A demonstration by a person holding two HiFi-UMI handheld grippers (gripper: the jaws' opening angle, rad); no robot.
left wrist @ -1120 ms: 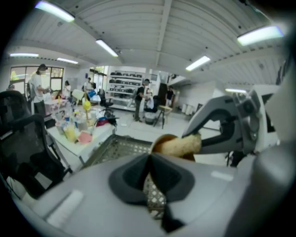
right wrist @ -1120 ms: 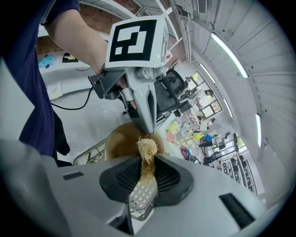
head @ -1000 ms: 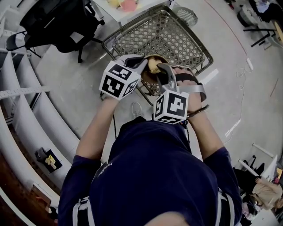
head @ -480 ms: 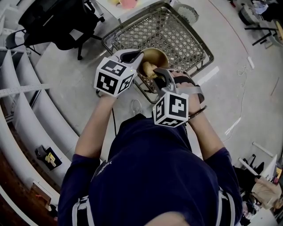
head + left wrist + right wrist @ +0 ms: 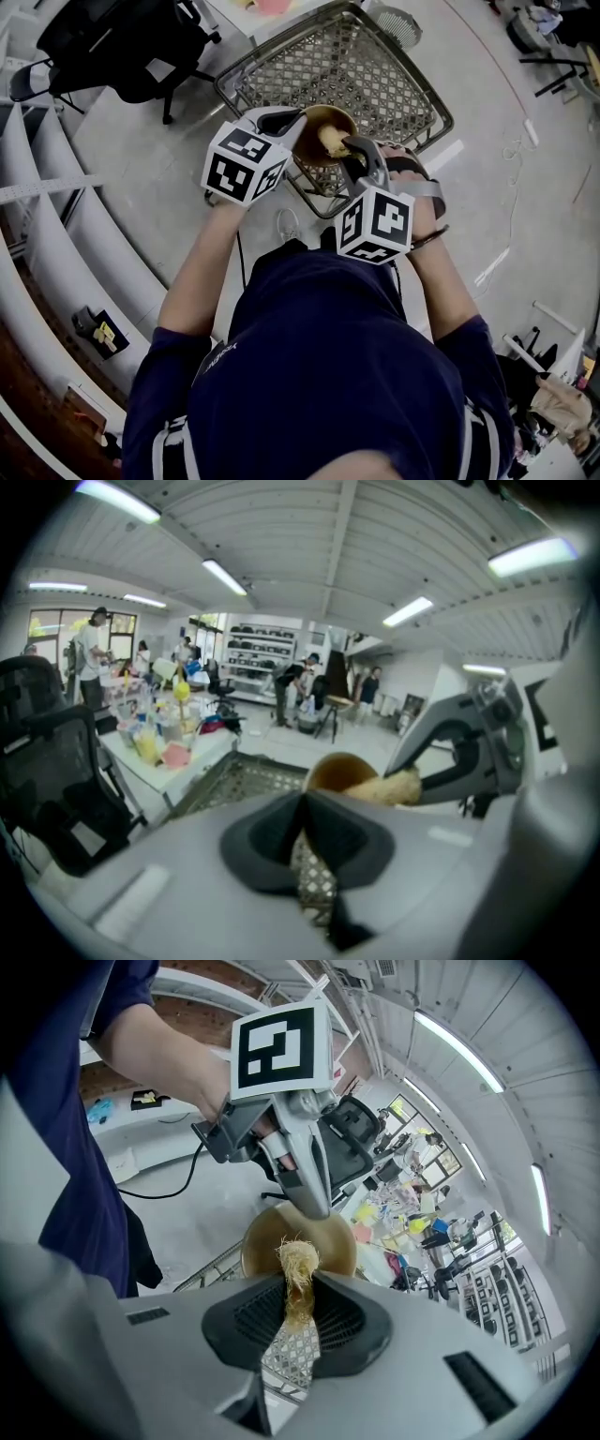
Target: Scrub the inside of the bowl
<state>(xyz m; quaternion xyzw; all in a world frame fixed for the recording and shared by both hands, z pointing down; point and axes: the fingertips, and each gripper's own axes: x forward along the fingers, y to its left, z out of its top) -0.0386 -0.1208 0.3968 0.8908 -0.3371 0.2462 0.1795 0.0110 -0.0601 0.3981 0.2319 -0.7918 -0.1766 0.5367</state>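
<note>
A person in a navy shirt (image 5: 328, 375) stands at the near edge of a metal mesh basket (image 5: 375, 80), a gripper in each hand. The left gripper (image 5: 292, 120) is closed tight on the rim of a golden-brown bowl (image 5: 322, 116). It holds the bowl in the air over the basket's near edge, the opening turned toward the right gripper (image 5: 349, 145). That gripper is clamped on a tan, fibrous scrubber (image 5: 331, 141), whose frayed end pokes past the jaws into the bowl's opening. Left of the basket stands a black office chair (image 5: 122, 47). Beyond the basket's far edge is a white table (image 5: 202, 747) crowded with colourful items.
</note>
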